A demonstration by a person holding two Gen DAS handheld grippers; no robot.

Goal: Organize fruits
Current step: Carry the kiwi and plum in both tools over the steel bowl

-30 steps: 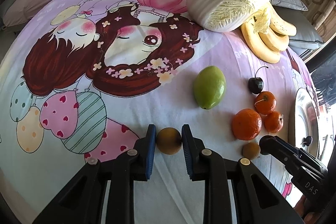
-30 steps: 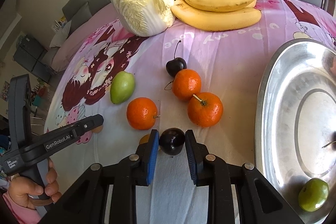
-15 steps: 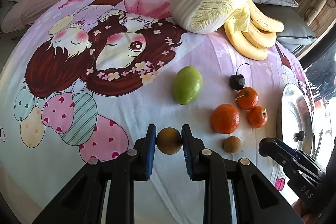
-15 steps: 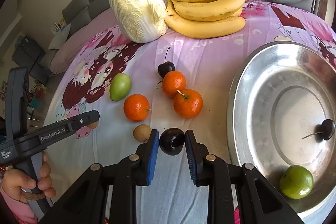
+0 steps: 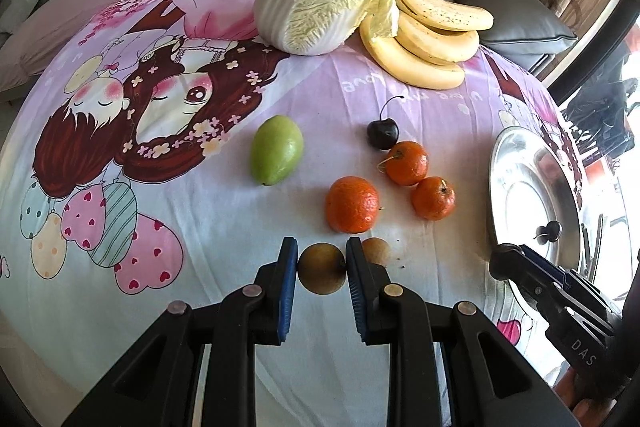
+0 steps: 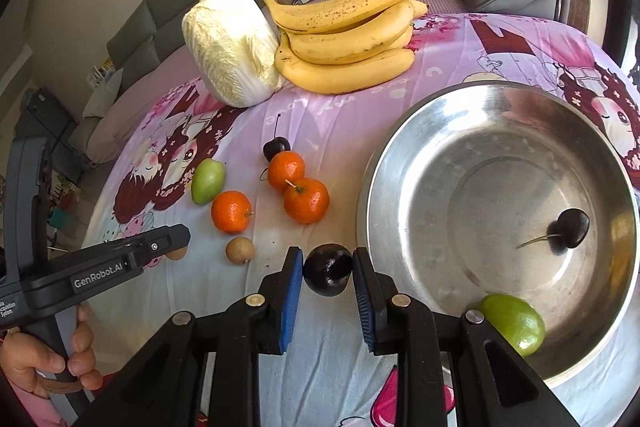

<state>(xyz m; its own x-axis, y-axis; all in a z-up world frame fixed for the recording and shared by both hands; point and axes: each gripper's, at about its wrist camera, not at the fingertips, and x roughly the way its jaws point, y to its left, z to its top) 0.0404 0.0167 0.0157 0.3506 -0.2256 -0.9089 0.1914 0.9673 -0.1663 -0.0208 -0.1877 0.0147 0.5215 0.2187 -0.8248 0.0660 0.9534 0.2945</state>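
Now your left gripper (image 5: 322,269) pinches a small brown round fruit (image 5: 322,273) between its blue pads, above the cartoon-printed cloth (image 5: 168,227) that covers the surface. A second brown fruit (image 5: 376,251) lies just behind the right finger. Your right gripper (image 6: 328,269) is clamped on a dark plum (image 6: 328,269), held just left of the steel basin (image 6: 376,187). Inside that basin sit a dark cherry (image 6: 573,227) with its stem and a green fruit (image 6: 516,323) near the front wall. On the cloth you have three mandarins (image 6: 306,200) close together, another cherry (image 6: 276,148) touching the rear one, and a green mango-shaped fruit (image 6: 208,181) to their left. At the back, a napa cabbage (image 6: 232,47) rests against a bunch of bananas (image 6: 348,39).
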